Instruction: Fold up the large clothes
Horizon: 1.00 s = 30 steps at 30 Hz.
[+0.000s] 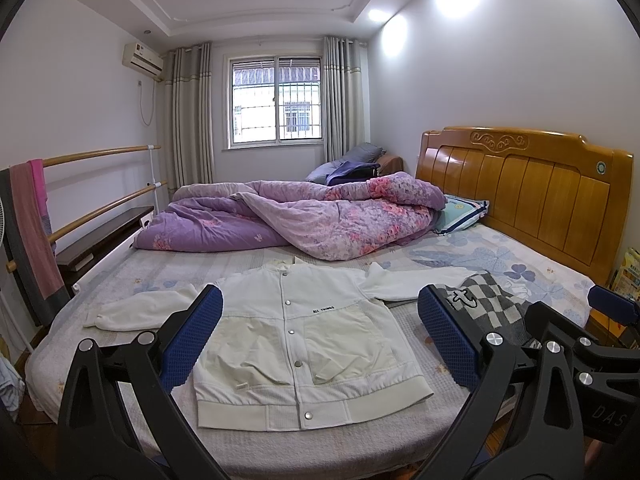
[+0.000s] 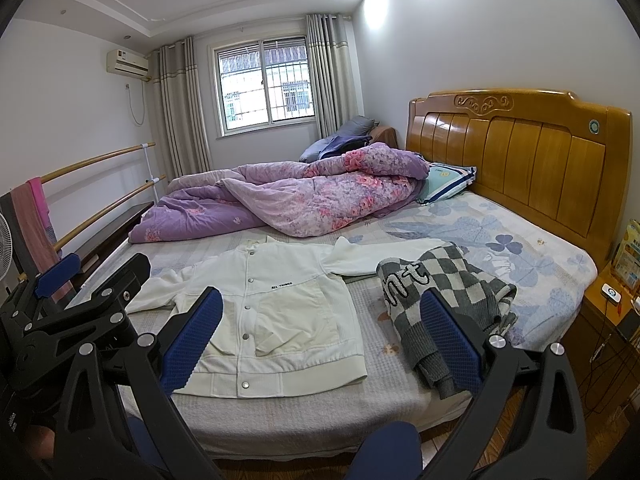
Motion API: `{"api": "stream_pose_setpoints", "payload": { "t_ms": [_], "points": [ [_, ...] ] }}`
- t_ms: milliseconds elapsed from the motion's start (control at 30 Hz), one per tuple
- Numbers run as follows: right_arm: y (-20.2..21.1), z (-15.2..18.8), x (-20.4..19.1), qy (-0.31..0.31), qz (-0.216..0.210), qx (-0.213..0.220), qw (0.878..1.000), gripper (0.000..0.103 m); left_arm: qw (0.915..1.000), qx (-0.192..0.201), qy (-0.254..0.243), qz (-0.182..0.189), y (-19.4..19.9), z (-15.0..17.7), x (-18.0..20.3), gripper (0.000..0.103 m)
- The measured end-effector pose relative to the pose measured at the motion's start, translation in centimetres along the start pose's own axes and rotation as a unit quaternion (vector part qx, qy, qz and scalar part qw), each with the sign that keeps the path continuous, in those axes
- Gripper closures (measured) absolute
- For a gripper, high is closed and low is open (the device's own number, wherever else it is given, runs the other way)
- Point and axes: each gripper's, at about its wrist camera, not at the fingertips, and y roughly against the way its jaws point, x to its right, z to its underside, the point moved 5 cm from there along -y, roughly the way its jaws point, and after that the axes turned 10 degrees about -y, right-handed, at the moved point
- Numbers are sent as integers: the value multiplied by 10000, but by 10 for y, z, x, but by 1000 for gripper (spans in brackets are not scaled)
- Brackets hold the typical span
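- While the jacket (image 1: 304,328) is lying flat and buttoned on the near part of the bed (image 1: 520,248), its sleeves are spreading out to left and right.
- A checked sweater (image 2: 444,292) is lying crumpled just right of it, covering the right cuff.
- Both grippers are hovering above the near edge, touching nothing: the left gripper (image 1: 320,336) is gaping over the jacket, and the right gripper (image 2: 320,340) is gaping between jacket and sweater.
- A purple quilt (image 1: 304,216) is lying heaped on the far side, by the headboard (image 1: 528,184).
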Motion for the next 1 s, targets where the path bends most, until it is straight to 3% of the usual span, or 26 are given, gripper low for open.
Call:
{"api": "stream_pose_setpoints", "payload": {
  "t_ms": [800, 1000],
  "points": [
    [2, 5, 9, -13, 44, -33, 10000, 8, 9998, -110, -5, 151, -3, 5, 5, 5],
    [1, 5, 10, -7, 50, -38, 10000, 8, 9998, 79, -135, -96, 0, 4, 6, 5]
  ]
}}
